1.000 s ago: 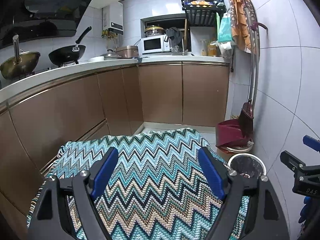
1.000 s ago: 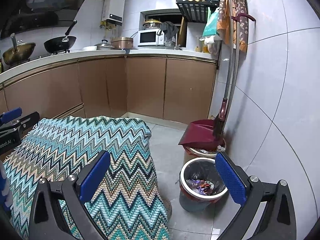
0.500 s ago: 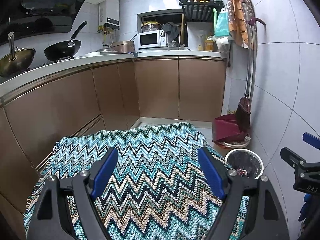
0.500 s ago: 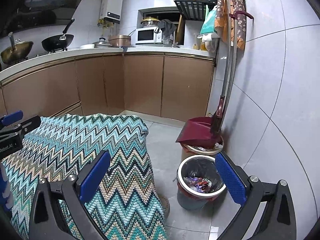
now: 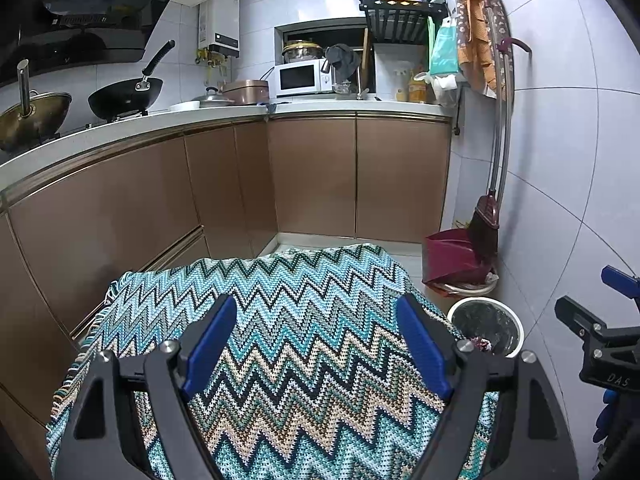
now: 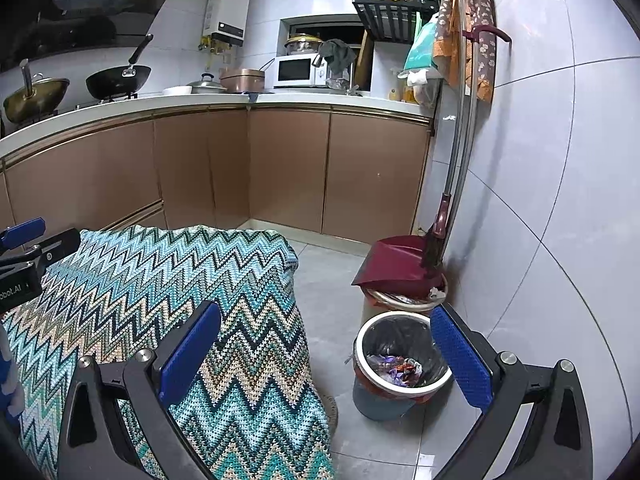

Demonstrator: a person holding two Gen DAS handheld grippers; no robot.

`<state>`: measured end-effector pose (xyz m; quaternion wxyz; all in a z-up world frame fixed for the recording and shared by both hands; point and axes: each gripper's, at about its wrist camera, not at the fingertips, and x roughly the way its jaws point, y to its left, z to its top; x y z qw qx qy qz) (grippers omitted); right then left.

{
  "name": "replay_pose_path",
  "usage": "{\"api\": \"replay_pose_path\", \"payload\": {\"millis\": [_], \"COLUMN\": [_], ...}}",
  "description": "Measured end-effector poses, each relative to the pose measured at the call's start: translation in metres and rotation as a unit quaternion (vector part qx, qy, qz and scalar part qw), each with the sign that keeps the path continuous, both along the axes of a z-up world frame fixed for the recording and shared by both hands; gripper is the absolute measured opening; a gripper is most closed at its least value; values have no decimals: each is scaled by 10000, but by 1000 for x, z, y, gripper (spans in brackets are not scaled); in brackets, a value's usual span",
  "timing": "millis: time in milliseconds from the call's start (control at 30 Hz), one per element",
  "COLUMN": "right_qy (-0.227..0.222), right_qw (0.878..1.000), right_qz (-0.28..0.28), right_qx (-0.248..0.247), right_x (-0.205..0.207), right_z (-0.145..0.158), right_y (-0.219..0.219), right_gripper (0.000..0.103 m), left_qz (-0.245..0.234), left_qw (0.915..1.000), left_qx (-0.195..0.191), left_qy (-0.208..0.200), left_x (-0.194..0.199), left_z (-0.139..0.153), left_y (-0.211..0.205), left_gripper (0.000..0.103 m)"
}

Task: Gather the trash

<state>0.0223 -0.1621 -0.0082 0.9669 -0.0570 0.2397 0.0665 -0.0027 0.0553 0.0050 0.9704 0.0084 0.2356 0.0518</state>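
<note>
A small trash bin [image 6: 400, 368] with a black liner stands on the floor by the right wall; crumpled wrappers [image 6: 394, 368] lie inside it. It also shows in the left wrist view [image 5: 486, 326]. My left gripper [image 5: 318, 340] is open and empty above a table covered with a zigzag teal cloth [image 5: 280, 320]. My right gripper [image 6: 326, 352] is open and empty, hovering over the cloth's right edge [image 6: 248, 320] and the bin. No loose trash shows on the cloth.
A dark red dustpan [image 6: 396, 264] and broom [image 6: 434, 244] rest on a bucket behind the bin. Brown cabinets [image 5: 312, 176] with a white counter run along the left and back. A tiled wall [image 6: 540, 200] is close on the right. Grey floor [image 6: 332, 280] lies between table and bin.
Both views have tilted up and drawn back slightly, so the table and bin sit a little lower in the frames. Both grippers stay open and empty.
</note>
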Motion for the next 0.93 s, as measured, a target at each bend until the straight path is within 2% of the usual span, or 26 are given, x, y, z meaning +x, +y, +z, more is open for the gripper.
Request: {"api": "replay_pose_path", "payload": {"millis": [933], "right_qy": [17], "right_qw": [10000], "right_qz": [-48], "right_qx": [-40], "right_x": [1], "right_z": [0], "right_y": [2], "right_gripper": [103], "left_qz": [-84], "left_qw": [9998], "left_qx": [-82], "left_qy": [131], "left_x": [2], "left_z": [-5], "left_y": [2], "left_gripper": [81]}}
